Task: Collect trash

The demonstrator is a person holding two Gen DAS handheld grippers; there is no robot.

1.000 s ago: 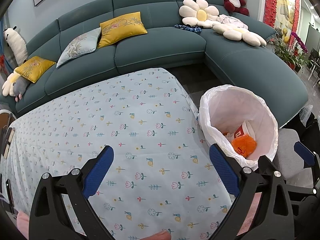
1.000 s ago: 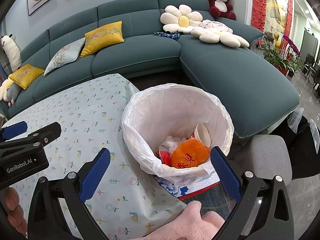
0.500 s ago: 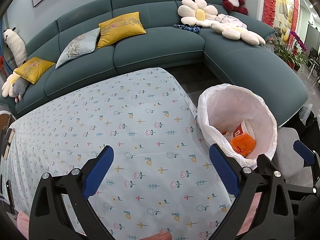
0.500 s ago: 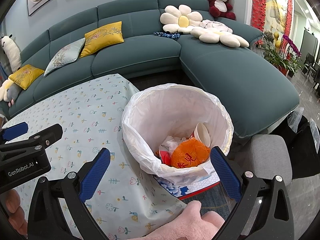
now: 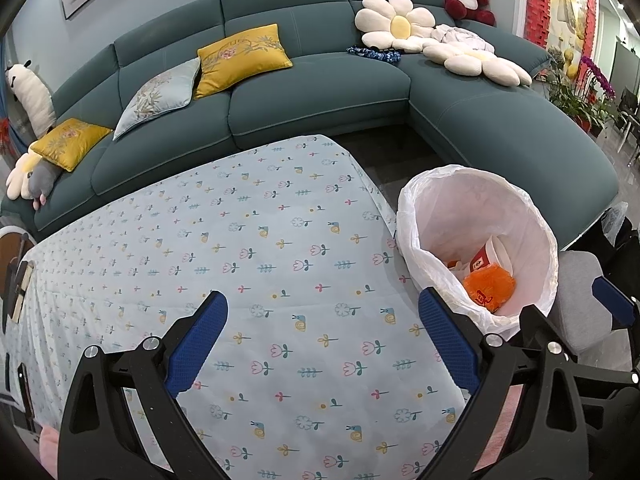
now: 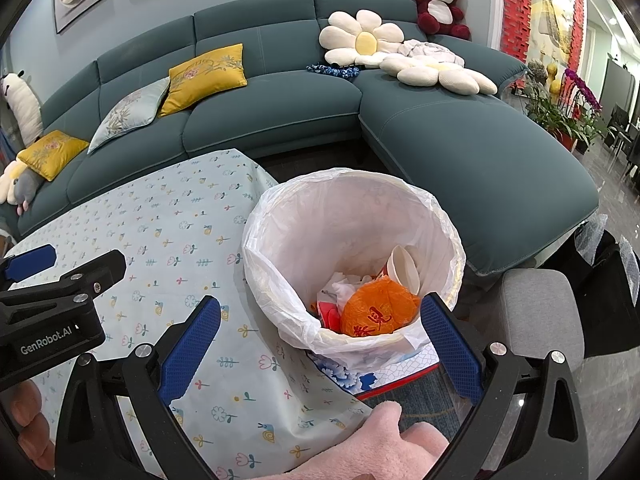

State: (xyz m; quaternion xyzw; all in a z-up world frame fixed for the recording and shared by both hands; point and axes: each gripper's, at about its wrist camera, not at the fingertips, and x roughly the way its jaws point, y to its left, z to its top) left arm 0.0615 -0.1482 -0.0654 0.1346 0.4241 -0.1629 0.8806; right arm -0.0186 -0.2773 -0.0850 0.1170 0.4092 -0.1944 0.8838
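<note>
A trash bin lined with a white bag [image 6: 400, 216] stands at the right end of the table; it also shows in the left wrist view [image 5: 436, 208]. Inside lie an orange crumpled bag [image 6: 380, 312], a paper cup [image 6: 404, 268] and white scraps. My right gripper [image 6: 320, 332] is open and empty, just above the bin's near rim. My left gripper [image 5: 324, 332] is open and empty above the table with the flower-print cloth [image 5: 240, 240]. The left gripper's body [image 6: 60, 300] shows at the left in the right wrist view.
A teal corner sofa [image 5: 320, 92] with yellow cushions and flower pillows runs behind the table. A grey stool [image 6: 536, 312] stands right of the bin. A patterned box [image 6: 384, 372] lies under the bin. Potted plants [image 6: 560, 116] stand at far right.
</note>
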